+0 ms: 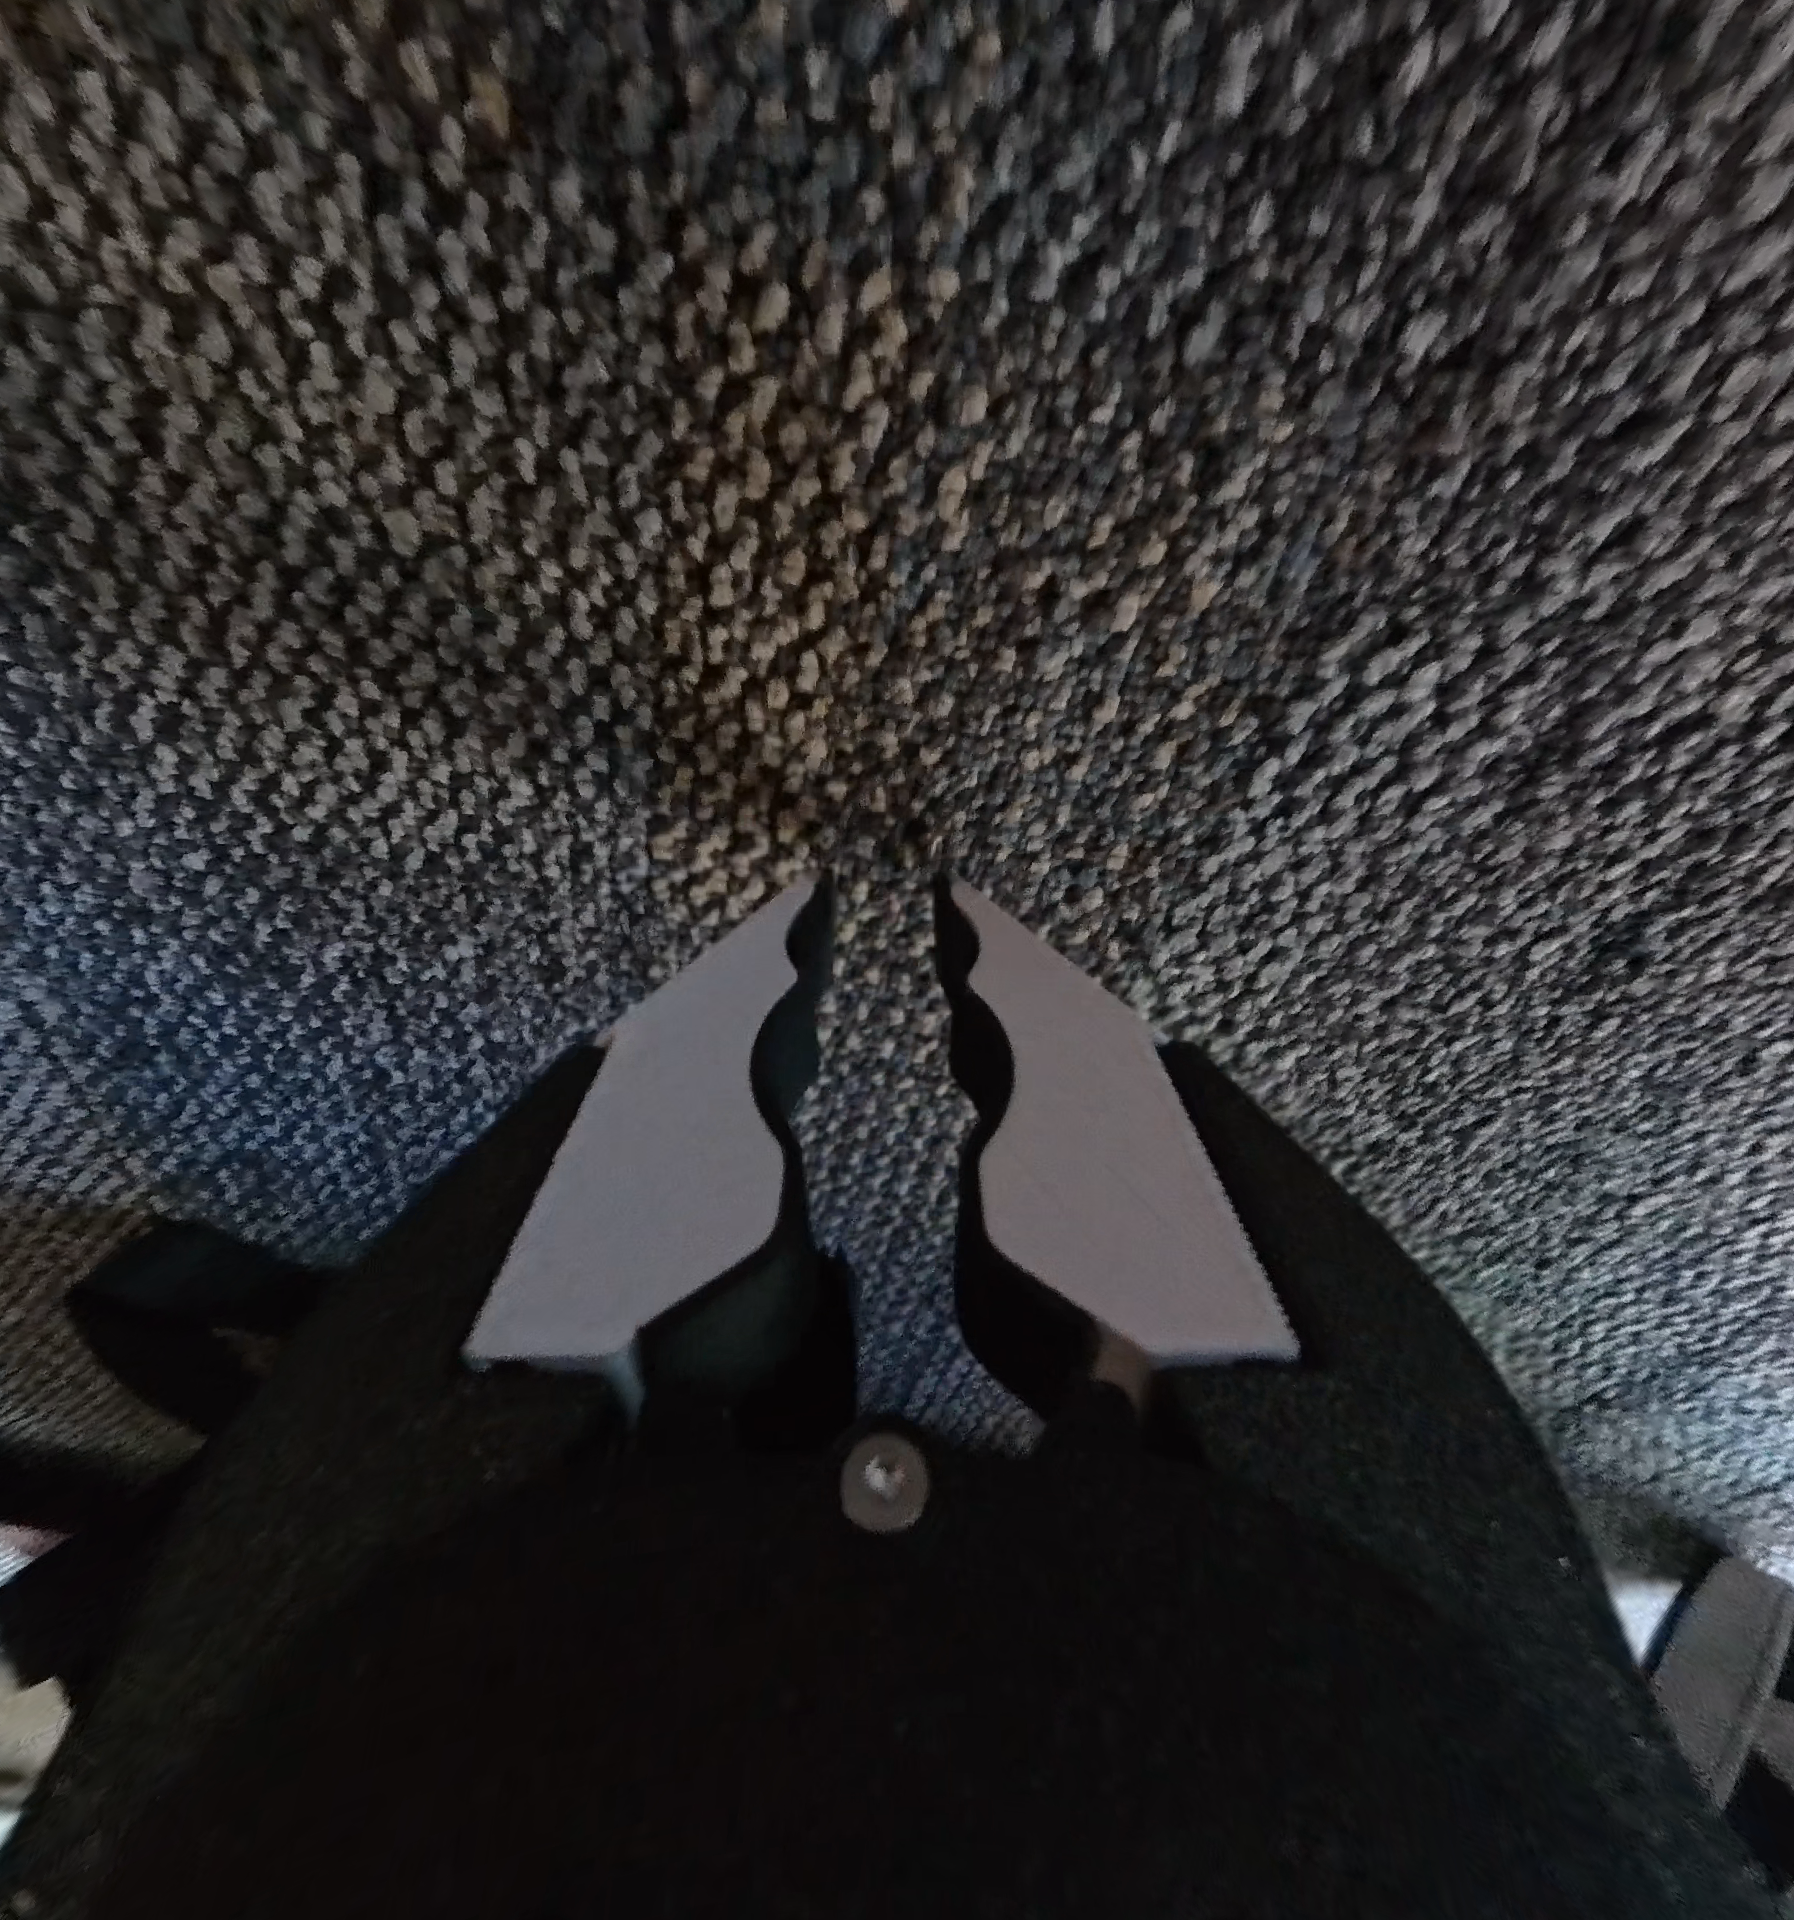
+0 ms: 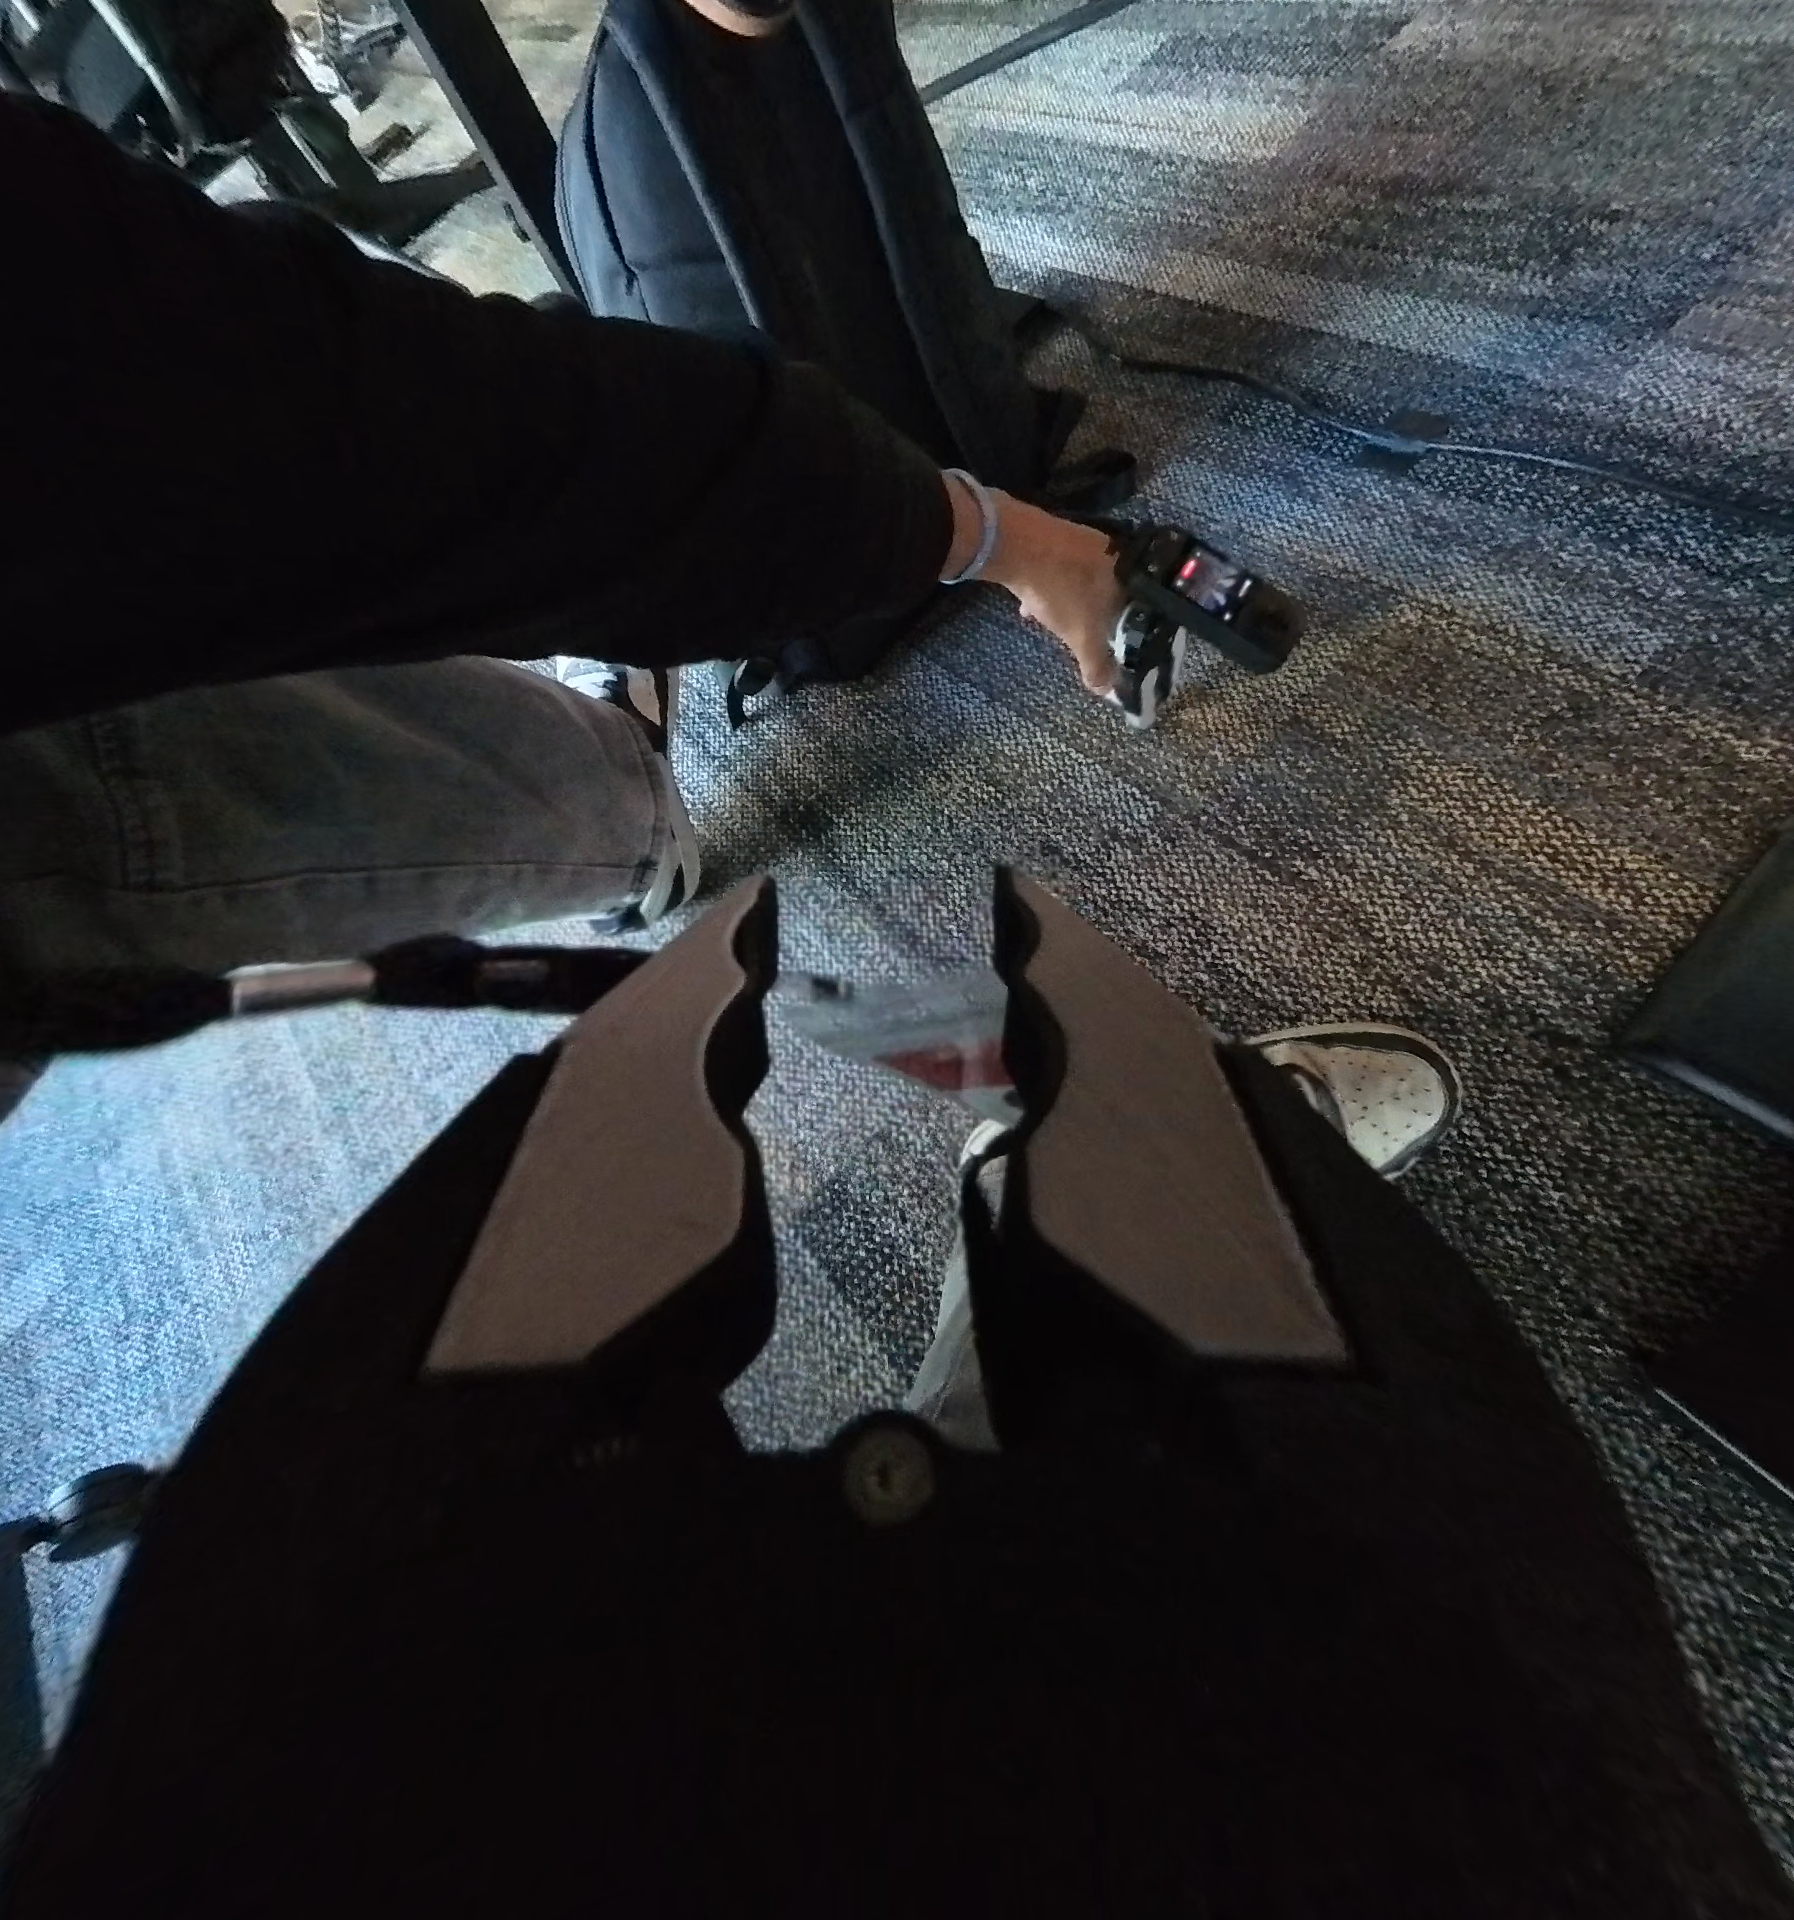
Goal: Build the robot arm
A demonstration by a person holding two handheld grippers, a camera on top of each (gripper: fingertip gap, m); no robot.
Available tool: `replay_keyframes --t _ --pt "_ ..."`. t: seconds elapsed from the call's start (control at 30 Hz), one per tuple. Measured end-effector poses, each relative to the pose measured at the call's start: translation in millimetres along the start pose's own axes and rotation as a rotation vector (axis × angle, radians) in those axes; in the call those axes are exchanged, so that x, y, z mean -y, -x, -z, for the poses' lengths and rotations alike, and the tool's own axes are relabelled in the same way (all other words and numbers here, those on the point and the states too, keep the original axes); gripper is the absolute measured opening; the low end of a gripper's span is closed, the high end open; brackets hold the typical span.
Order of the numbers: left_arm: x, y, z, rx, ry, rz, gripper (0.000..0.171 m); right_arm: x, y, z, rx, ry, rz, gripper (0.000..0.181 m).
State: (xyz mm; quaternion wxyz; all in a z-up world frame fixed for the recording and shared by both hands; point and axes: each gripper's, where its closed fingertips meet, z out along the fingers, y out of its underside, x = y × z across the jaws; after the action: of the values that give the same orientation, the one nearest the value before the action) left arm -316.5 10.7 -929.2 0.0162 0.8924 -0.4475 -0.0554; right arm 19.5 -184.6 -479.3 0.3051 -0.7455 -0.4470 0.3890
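Observation:
My left gripper (image 1: 882, 894) points straight down at a speckled grey carpet (image 1: 872, 468), its tips very close to the pile. Its pale fingers (image 1: 664, 1143) stand a narrow gap apart with only carpet between them. My right gripper (image 2: 885, 914) is open and empty, held well above the same carpet (image 2: 1288, 831). A clear plastic wrapper with a red patch (image 2: 934, 1049) lies on the floor beyond its tips. In the right wrist view a hand in a dark sleeve (image 2: 1049, 571) holds the left gripper's body with its camera (image 2: 1210, 597) down against the carpet.
A dark backpack (image 2: 768, 208) stands by a table leg at the back. A grey-jeaned leg (image 2: 301, 790) and a white shoe (image 2: 1381, 1091) flank the right gripper. A black cable (image 2: 1392, 436) runs over the carpet. A dark flat object (image 2: 1766, 987) sits at the right. There is about 60 centimeters between the tips of the two grippers.

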Motion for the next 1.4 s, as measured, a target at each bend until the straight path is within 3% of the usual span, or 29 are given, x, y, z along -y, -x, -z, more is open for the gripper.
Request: replay_keyframes --t 0.43,0.7,0.73,0.87,1.0,1.1,1.3,1.4 --pt "4.8 -10.2 -4.7 -0.067 -0.041 0.039 0.022 -1.7 0.6 -1.7 0.008 0.004 -0.013 0.044" --pt "4.7 -13.1 -5.5 -0.051 -0.045 0.053 0.008 -2.2 4.9 -2.6 0.024 0.013 -0.008 0.043" --pt "5.2 -13.2 -5.2 -0.048 -0.055 0.070 0.000 -2.6 4.1 -2.1 0.021 0.015 -0.005 0.043" --pt "18.9 -24.7 8.1 -0.066 -0.188 0.168 0.000 3.9 4.7 -0.5 0.035 0.000 -0.027 0.040" --pt "39.6 -49.9 72.9 -0.108 -0.469 0.358 0.000 13.9 5.2 -1.4 0.045 -0.018 -0.076 0.036" --pt "38.8 -92.9 150.6 -0.221 -0.698 0.490 0.000 26.0 11.6 -4.7 0.066 -0.052 -0.111 0.034" --pt "17.8 -223.3 347.9 -0.400 -1.025 0.528 0.000 33.4 27.5 -20.3 0.077 -0.042 -0.123 0.030" --pt "6.4 -262.0 453.3 -0.403 -1.191 0.538 0.000 40.3 58.8 -26.2 0.208 -0.049 -0.138 0.029"
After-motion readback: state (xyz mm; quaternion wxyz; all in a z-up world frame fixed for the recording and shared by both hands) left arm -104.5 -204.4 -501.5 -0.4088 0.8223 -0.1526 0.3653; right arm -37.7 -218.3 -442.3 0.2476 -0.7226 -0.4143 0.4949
